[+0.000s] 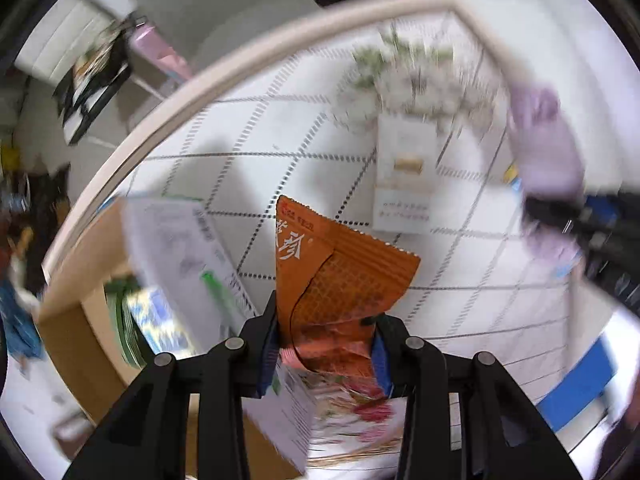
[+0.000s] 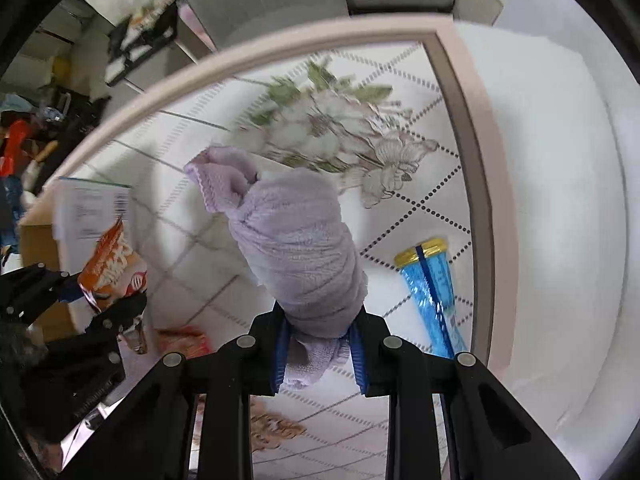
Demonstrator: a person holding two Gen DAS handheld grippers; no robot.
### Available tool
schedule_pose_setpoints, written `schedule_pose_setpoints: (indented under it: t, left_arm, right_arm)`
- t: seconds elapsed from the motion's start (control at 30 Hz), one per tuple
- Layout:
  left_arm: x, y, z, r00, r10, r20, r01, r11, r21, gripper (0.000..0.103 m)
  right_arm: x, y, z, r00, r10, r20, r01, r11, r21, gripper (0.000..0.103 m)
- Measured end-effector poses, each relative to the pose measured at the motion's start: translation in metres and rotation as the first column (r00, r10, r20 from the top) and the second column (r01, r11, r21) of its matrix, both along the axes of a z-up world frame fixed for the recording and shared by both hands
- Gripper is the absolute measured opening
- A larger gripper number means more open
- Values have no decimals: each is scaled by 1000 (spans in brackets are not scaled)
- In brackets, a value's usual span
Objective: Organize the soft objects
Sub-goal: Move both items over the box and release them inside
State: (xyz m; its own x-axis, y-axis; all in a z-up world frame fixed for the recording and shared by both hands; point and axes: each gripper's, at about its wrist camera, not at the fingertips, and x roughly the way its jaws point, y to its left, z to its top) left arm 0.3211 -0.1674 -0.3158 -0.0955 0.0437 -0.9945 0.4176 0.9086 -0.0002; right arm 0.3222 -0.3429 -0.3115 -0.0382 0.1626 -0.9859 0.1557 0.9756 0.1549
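My left gripper (image 1: 326, 332) is shut on an orange snack packet (image 1: 336, 276) and holds it above the table, next to a cardboard box (image 1: 80, 340). The packet also shows in the right wrist view (image 2: 114, 266), with the left gripper (image 2: 100, 304) on it. My right gripper (image 2: 320, 340) is shut on a rolled lilac towel (image 2: 296, 240), held up over the table. In the left wrist view the towel (image 1: 546, 140) and the right gripper (image 1: 552, 210) show blurred at the right.
The table (image 2: 440, 208) has a white dotted-grid cloth with a flower print and a pale rim. A blue and gold packet (image 2: 432, 292) lies at the right. A white carton (image 1: 404, 176) lies mid-table. More packets (image 2: 184, 340) lie near the box, which holds items.
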Motion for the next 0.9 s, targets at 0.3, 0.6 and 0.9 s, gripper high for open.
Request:
schedule_pose_setpoints:
  t: [0.3,0.6,0.9]
  left_arm:
    - [-45,87,116,960,255,115,-227,950,-215,35]
    - [-64,236,128,908,387,160,-366,920,-143,35]
    - [-37,307,75,898,432,81,-425,901,-88,36]
  right_arm:
    - [-45,78,86,994,48,103,-59,992,115,28]
    - [-61,223,101,985,152,87,-165,971,170,28]
    - [-49,293,64,988,157,0,-155,978,138,28]
